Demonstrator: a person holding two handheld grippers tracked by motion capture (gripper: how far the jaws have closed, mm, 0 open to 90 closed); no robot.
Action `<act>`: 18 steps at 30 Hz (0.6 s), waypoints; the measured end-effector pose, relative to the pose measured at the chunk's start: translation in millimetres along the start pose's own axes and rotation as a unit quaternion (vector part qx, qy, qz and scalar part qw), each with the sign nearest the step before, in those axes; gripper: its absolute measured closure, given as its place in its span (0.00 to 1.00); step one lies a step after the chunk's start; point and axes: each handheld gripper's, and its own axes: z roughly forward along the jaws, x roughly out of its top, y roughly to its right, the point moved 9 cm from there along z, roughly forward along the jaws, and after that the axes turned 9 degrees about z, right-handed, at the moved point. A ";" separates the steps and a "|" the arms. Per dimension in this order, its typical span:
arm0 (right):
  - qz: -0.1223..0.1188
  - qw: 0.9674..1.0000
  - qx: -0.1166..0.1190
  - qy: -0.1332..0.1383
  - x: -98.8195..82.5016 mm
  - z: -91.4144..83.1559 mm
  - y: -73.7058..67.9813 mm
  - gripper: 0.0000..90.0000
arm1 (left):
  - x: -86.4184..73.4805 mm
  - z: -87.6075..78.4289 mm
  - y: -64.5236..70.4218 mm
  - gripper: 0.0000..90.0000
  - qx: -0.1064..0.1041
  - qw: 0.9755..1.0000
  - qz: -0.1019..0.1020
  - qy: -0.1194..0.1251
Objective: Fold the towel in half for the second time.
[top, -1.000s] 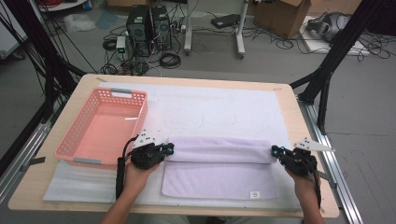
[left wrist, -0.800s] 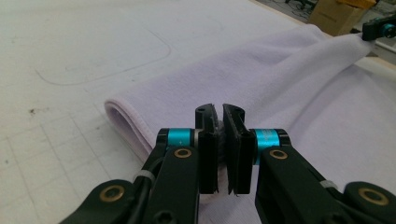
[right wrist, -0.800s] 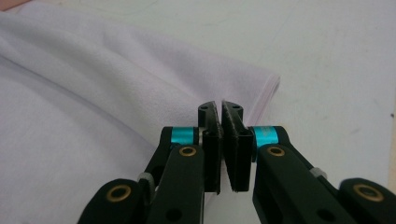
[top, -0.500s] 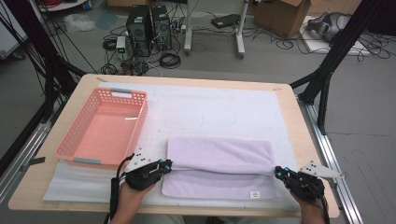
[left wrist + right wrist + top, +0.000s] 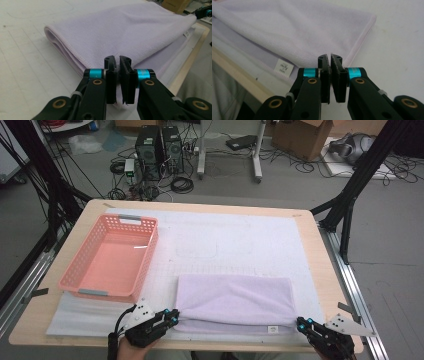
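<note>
The lilac towel [image 5: 235, 301] lay folded over on itself on the near half of the table, a broad rectangle with its long sides running left to right. Its soft rounded fold formed the far long edge, and the loose edges lay toward the person, close to the table's near rim. The upper layer sat slightly short of the lower one, so a strip of the lower layer showed along the near side [image 5: 160, 57]. A small white label [image 5: 272, 329] lay on that strip near the right corner. Its surface was fleecy, with a stitched hem along the edges [image 5: 362, 37]. Its two near corners were drawn out sideways.
</note>
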 end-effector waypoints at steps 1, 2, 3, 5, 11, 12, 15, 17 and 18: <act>0.000 1.000 -0.002 -0.006 -2.8 0.1 0.3 0.90 | -0.6 -0.3 -1.2 0.79 0.003 1.000 -0.009 0.000; 0.007 1.000 -0.003 -0.004 -4.0 -0.4 0.7 0.81 | -0.3 -0.7 -2.6 0.67 0.005 1.000 -0.018 0.003; 0.013 1.000 -0.003 -0.002 -3.7 -1.4 1.9 0.75 | 0.7 -2.6 -5.8 0.61 0.008 1.000 -0.028 0.008; 0.034 0.999 -0.002 0.023 1.7 -7.5 6.3 0.70 | 3.6 -6.1 -11.1 0.56 0.017 0.999 -0.038 0.021; 0.039 0.998 -0.017 0.037 8.4 -1.0 13.6 0.76 | 8.6 -5.8 -24.0 0.59 0.020 0.997 -0.059 0.037; 0.027 0.999 -0.018 0.028 8.1 5.1 10.9 0.77 | 10.2 -4.4 -24.0 0.60 0.019 0.997 -0.060 0.039; -0.007 1.000 -0.015 0.001 6.4 24.2 2.1 0.78 | 14.2 0.3 -23.1 0.61 0.019 0.998 -0.055 0.039; -0.043 0.998 -0.024 -0.037 -1.5 32.9 -2.3 0.78 | 15.0 2.5 -23.0 0.61 0.021 0.998 -0.046 0.033; -0.071 0.995 -0.037 -0.055 -6.7 34.6 -2.8 0.78 | 15.3 3.4 -23.8 0.61 0.024 0.998 -0.043 0.031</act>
